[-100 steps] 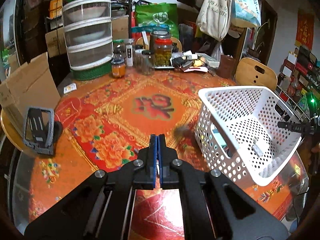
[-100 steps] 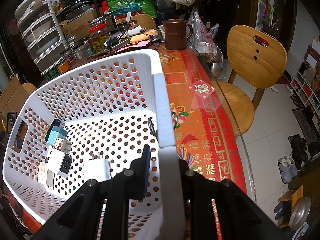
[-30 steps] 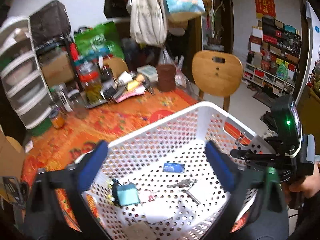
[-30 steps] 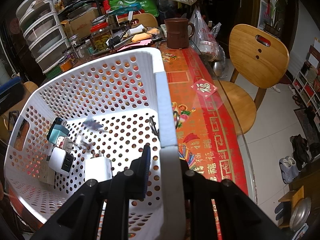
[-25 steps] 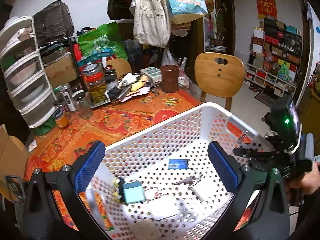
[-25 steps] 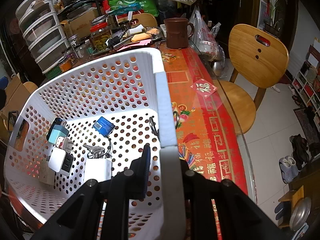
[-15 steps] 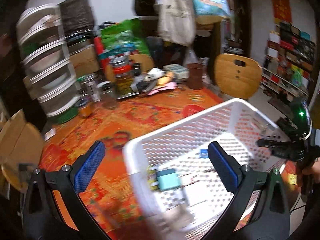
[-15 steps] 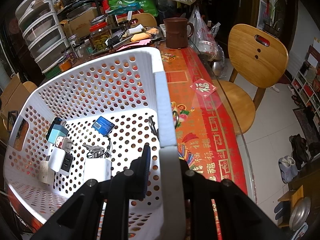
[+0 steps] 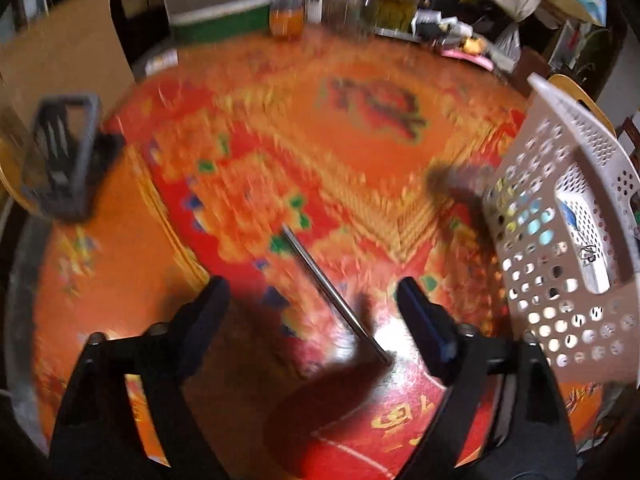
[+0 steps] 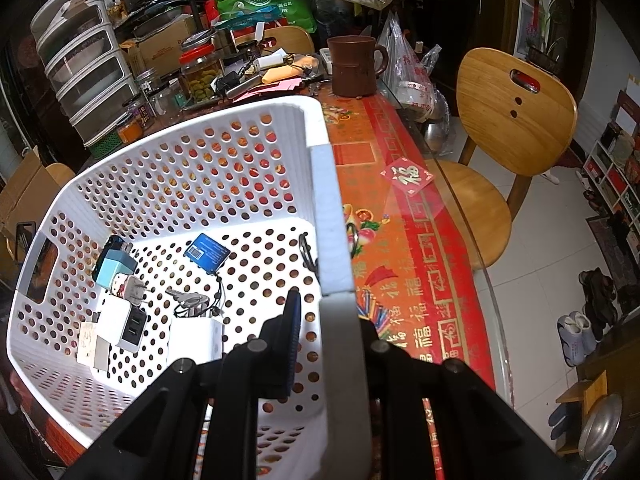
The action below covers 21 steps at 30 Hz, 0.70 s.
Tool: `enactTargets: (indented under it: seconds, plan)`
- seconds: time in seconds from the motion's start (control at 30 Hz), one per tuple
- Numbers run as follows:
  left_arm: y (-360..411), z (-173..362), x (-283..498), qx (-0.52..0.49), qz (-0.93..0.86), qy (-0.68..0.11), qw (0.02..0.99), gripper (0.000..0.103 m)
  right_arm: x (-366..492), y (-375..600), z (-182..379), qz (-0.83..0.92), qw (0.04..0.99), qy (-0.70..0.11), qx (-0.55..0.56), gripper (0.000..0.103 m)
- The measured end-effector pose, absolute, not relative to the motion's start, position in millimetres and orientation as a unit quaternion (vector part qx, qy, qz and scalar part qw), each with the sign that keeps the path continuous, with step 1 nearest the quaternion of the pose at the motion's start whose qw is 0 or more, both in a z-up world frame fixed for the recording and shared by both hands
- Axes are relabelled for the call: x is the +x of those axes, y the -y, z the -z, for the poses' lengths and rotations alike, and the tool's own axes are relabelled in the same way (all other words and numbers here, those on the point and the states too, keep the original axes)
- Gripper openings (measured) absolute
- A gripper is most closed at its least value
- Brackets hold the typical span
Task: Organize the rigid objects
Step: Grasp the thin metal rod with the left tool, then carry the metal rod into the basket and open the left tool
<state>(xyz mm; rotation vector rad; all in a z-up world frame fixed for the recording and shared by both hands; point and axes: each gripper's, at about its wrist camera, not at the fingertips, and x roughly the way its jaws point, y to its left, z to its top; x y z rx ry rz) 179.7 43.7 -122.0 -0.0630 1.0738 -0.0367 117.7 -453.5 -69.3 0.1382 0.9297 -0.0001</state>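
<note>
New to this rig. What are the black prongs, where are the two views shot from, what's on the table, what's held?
No robot arm here: a person carries a two-finger tool in each hand, with a fisheye camera on each looking along its fingers. The black prongs are those fingers.

Left wrist view: the left tool hangs over the red patterned tablecloth, its jaws closing with a thin metal rod lying on the cloth between them, not yet gripped. The picture is motion-blurred.

Right wrist view: the right tool is shut on the rim of the white perforated basket. Inside lie several plug chargers, a blue tag and keys.
</note>
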Motion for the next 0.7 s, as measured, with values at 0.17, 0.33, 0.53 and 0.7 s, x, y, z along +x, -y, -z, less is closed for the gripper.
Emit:
enactTargets:
  seconds: [0.17, 0.33, 0.53, 0.7]
  plan:
    - [-30.2, 141.8, 185.9, -0.018, 0.002, -0.522, 0.853, 0.041, 118.4, 453.0, 68.6, 0.0, 0.891, -0.449, 0.066, 0.015]
    - [-34.2, 140.0, 190.3, -0.036, 0.012, -0.524, 0.851, 0.005, 117.7, 453.2, 68.6, -0.001, 0.891, -0.448, 0.066, 0.015]
    - [-28.3, 127.4, 191.4, -0.018, 0.016, -0.508, 0.861, 0.005, 118.1, 453.7, 68.1, 0.0, 0.891, -0.449, 0.065, 0.015]
    - [-25.8, 105.3, 186.5, -0.01, 0.019, -0.487, 0.873, 0.005, 118.3, 453.8, 68.2, 0.0, 0.891, -0.449, 0.065, 0.015]
